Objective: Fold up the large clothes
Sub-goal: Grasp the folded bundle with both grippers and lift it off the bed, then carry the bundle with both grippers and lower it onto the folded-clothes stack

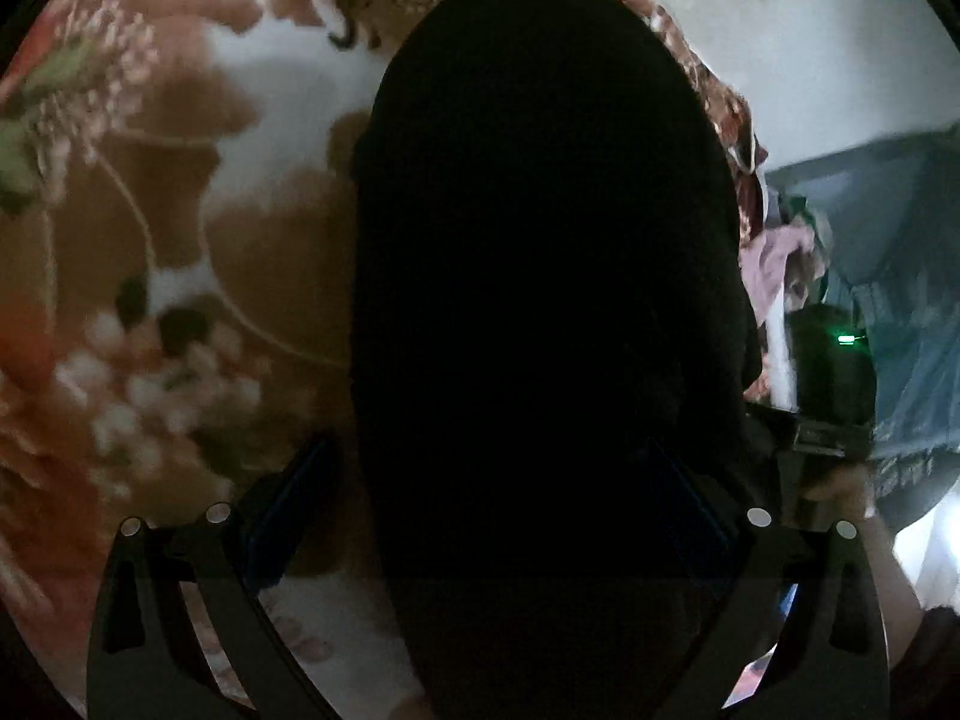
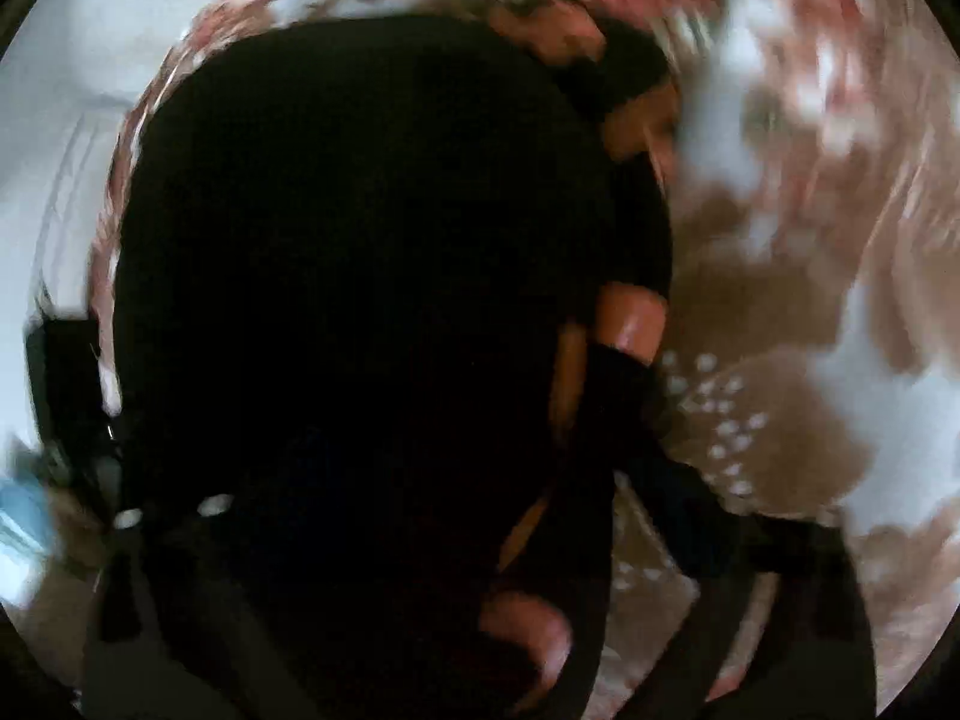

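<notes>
A big black garment [image 1: 540, 300] hangs between both hand-held grippers, over a flowery bed cover [image 1: 150, 210]. The left hand-held gripper [image 1: 498, 516] looks clamped on it. The right hand-held gripper [image 2: 384, 516] is hidden, so I cannot tell. I think they are mid-fold; next, lay it flat.

Floral bedspread [image 1: 180, 228]: white ground with brown, red and green flower print, covering the surface across the left of the left wrist view and the right of the right wrist view [image 2: 810, 276]; heavily blurred in the latter. Pale wall [image 1: 810, 48] beyond its far edge. Blue-grey cloth [image 1: 900, 276] hangs at the right. A small heap of pink and mixed fabrics [image 1: 780, 252] lies by the bedspread's far right edge.
</notes>
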`<state>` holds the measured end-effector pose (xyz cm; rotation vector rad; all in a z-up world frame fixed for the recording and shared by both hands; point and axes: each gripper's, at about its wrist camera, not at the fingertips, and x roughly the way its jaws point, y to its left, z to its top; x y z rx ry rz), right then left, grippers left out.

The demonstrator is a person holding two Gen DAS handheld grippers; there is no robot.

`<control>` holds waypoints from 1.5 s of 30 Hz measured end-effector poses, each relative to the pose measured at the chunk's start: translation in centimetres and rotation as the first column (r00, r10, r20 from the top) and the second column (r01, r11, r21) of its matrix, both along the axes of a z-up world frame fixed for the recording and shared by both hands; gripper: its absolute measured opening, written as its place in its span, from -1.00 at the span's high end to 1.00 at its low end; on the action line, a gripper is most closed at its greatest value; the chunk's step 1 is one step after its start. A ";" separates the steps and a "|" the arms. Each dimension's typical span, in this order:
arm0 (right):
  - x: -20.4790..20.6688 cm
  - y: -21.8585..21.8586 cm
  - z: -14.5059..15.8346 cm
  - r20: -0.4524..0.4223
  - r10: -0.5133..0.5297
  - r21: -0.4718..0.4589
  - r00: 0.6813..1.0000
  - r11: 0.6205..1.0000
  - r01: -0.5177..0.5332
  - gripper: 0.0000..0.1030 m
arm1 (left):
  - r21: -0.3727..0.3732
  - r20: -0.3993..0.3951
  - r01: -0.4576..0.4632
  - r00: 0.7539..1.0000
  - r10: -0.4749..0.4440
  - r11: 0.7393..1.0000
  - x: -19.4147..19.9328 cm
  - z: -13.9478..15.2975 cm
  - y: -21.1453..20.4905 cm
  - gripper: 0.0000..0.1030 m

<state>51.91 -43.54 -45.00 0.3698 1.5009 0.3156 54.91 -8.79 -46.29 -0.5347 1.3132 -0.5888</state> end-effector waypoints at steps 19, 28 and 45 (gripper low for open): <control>-3.1 -0.6 0.4 -0.015 0.031 0.213 0.999 0.977 -0.027 -0.01 | -0.076 0.016 0.126 0.992 -0.125 0.989 -1.6 0.6 -3.4 -0.36; -5.9 0.9 4.9 0.042 0.080 0.222 0.996 0.971 -0.088 0.40 | -0.112 0.103 0.096 0.991 -0.085 0.989 -4.8 5.1 -4.0 0.03; -23.2 -11.6 19.0 0.164 -0.196 0.254 0.967 0.956 0.150 0.41 | -0.099 0.214 0.445 0.883 -0.418 0.890 -12.4 20.0 -19.6 0.03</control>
